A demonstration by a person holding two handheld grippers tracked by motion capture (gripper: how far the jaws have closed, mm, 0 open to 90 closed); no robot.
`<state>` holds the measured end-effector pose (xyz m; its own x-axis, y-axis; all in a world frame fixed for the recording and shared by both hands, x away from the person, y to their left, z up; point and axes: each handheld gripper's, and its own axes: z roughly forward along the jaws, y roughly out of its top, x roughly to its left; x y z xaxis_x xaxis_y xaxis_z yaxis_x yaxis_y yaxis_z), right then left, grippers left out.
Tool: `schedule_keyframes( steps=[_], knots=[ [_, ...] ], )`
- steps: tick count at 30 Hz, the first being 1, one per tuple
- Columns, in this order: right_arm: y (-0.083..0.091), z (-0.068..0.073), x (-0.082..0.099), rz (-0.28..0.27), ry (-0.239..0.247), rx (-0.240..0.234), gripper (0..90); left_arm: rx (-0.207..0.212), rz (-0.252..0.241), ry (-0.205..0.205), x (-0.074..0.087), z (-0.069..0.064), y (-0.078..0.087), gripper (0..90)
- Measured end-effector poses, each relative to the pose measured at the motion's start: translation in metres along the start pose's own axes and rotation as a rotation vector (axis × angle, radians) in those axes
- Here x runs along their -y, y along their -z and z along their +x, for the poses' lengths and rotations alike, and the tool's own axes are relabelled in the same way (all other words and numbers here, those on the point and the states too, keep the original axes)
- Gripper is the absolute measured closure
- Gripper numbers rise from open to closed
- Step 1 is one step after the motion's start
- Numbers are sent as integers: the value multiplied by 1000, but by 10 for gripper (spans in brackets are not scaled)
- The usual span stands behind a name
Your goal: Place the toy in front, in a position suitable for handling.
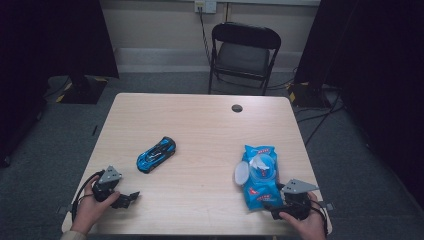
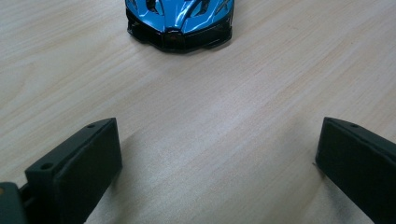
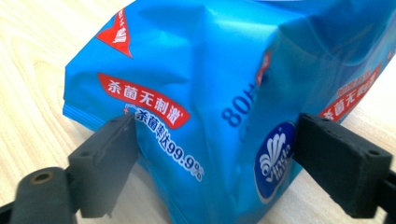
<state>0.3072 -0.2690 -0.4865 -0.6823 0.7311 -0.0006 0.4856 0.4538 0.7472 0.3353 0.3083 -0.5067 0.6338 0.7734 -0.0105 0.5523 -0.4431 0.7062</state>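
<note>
A blue and black toy car (image 1: pixel 156 154) sits left of the table's middle; in the left gripper view its nose (image 2: pixel 180 21) faces me, well beyond the jaws. My left gripper (image 1: pixel 131 197) (image 2: pixel 219 158) rests near the front left edge, jaws wide apart over bare wood. A blue wipes pack (image 1: pixel 260 175) (image 3: pixel 210 70) lies at the front right, its white lid (image 1: pixel 241 173) flipped open. My right gripper (image 1: pixel 272 205) (image 3: pixel 215 158) is at the pack's near end, with a jaw pressed on each side and the wrapper buckled between them.
The wooden table (image 1: pixel 200 115) has a dark cable hole (image 1: pixel 237 108) near its far edge. A black folding chair (image 1: pixel 242 50) stands behind it. Dark stands and cables occupy the floor at both far corners.
</note>
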Motion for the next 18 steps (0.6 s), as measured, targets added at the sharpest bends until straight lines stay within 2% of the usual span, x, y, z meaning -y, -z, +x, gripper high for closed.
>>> schedule_keyframes(
  steps=[3,11,18],
  knots=[
    [-2,2,-1,11,4,10,113,0,0,1,0,0,0,0],
    [-5,1,-2,8,-25,19,100,0,0,0,0,0,0,0],
    [-10,2,-6,7,-36,46,103,0,0,0,0,0,0,0]
  ],
)
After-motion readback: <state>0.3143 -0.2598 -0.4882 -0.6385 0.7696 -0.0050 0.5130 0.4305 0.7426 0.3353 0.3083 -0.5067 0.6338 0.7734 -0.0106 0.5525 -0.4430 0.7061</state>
